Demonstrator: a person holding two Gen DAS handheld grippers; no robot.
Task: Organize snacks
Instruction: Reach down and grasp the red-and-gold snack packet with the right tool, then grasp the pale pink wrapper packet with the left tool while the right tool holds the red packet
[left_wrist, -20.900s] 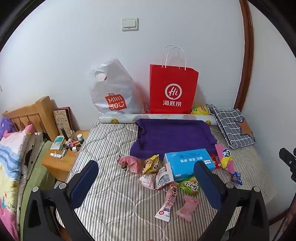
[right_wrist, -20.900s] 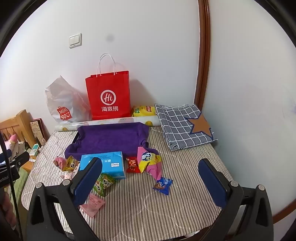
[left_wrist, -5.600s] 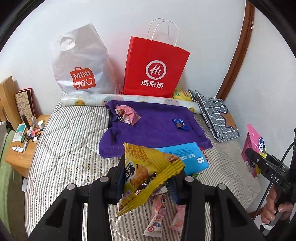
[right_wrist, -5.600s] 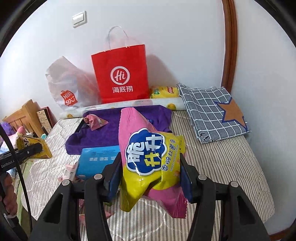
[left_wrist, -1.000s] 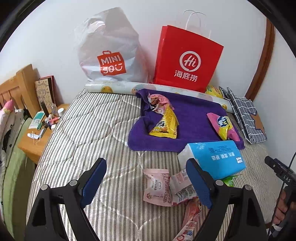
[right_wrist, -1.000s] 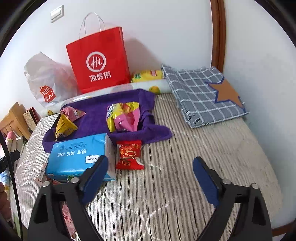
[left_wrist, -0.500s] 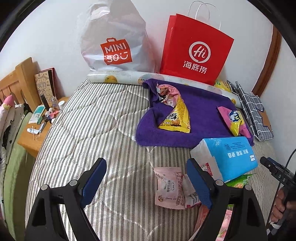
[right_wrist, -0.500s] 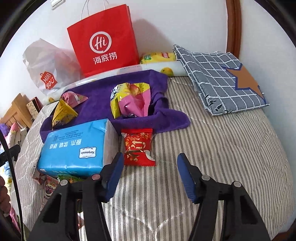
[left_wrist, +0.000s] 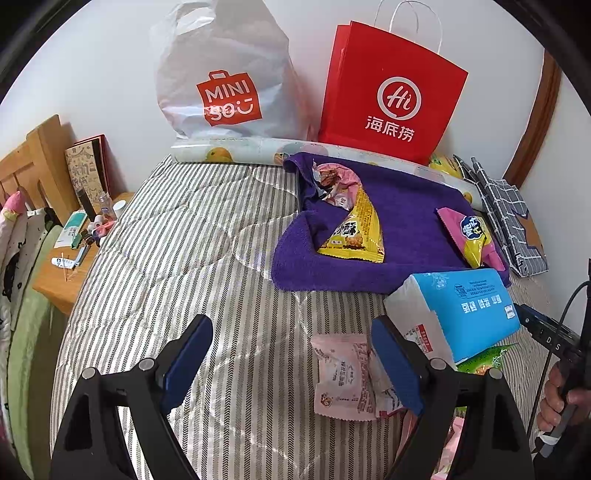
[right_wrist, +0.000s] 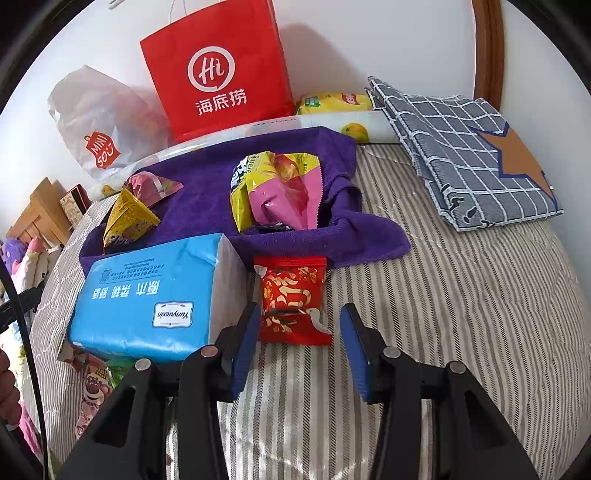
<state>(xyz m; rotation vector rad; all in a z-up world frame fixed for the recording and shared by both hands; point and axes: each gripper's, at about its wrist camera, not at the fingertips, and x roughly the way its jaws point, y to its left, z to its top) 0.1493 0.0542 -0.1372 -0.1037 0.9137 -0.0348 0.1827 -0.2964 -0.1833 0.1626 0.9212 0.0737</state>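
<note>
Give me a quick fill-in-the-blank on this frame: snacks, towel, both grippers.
1. The red snack packet between the fingers of the right gripper, whose jaws are closing, lies on the striped ____.
2. The yellow triangular snack bag lies on the ____ towel.
3. The left gripper is open and holds ____.
4. The blue tissue pack sits just to the ____ of the red snack packet in the right wrist view.

Missing words: bedcover; purple; nothing; left

Purple towel (right_wrist: 207, 206), red snack packet (right_wrist: 291, 299), grey-striped bedcover (right_wrist: 461, 295)
</note>
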